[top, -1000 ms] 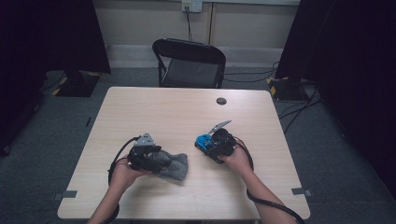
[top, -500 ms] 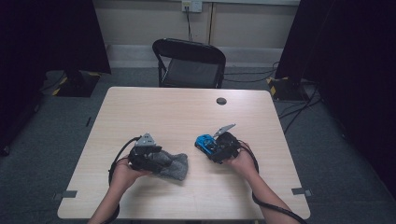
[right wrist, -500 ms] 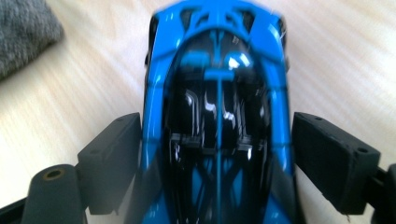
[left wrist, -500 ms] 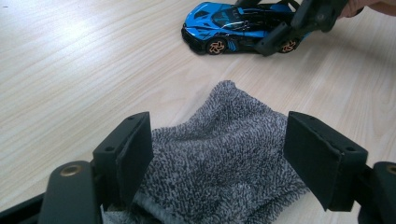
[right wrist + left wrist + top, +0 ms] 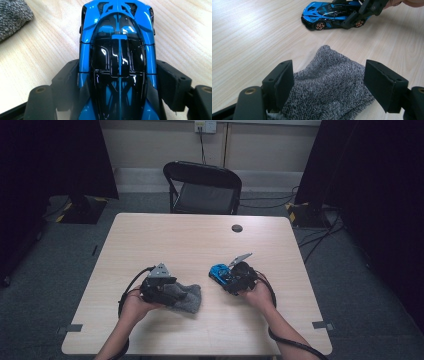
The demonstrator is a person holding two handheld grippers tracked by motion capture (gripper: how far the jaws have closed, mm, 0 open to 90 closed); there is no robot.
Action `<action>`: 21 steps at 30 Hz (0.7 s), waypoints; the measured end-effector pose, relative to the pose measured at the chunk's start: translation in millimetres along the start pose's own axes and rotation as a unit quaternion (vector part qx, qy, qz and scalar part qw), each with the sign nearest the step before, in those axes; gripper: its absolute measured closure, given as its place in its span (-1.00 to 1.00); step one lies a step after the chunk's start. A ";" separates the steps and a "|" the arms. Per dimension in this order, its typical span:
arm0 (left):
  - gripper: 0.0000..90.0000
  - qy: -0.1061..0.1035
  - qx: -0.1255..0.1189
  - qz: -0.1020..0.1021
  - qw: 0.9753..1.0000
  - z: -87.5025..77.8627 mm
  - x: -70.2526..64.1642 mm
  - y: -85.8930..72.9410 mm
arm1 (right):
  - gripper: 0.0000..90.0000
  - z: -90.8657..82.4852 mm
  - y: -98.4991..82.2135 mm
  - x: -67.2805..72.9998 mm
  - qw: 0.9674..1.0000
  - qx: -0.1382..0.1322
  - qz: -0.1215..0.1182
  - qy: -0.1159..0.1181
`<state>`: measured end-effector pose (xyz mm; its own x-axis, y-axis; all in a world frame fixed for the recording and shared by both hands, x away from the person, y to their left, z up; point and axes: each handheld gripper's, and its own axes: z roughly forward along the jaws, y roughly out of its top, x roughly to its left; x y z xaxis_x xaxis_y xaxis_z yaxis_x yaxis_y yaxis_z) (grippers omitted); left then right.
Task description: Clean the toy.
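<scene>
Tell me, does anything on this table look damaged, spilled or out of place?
Nothing stands out. The blue toy car stands upright on its wheels between the jaws of the right hand-held gripper. The grey cloth lies rumpled but dry under the left hand-held gripper. The table shows no spill.

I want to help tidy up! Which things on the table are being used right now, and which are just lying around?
In use:
- blue toy car, between the right gripper's jaws, which have just been closing
- grey cloth, lying between the left gripper's jaws

Lying about:
- small round black thing near the table's far edge
- black folding chair behind the table
</scene>
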<state>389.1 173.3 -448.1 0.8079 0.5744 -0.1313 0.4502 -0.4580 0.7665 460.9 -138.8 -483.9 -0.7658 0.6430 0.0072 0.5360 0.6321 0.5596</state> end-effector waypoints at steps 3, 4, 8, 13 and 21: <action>-0.47 0.000 0.007 0.003 1.000 1.5 1.1 -0.2 | -0.41 -0.5 0.3 0.0 1.000 0.000 0.002 0.001; -0.47 -0.001 0.010 0.005 1.000 2.1 1.2 -0.3 | -0.41 -1.1 0.6 -0.9 1.000 -0.003 0.004 0.003; -0.48 -0.002 0.019 0.009 1.000 4.0 2.6 1.7 | -0.41 -7.0 6.0 -2.2 1.000 -0.004 0.001 0.008; -0.46 -0.012 0.024 0.031 0.999 8.2 -1.3 5.7 | -0.41 -7.3 5.2 -4.2 1.000 0.001 0.002 0.007; -0.48 -0.030 0.063 0.074 0.995 18.6 -5.9 3.4 | -0.41 -14.0 -0.3 -7.9 1.000 -0.016 0.017 0.012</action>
<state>392.9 155.7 -456.4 0.8880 0.4554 -0.0630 0.3662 -0.6179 0.6958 461.8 -150.1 -472.6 -0.7551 0.6540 0.0460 0.5512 0.5953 0.5846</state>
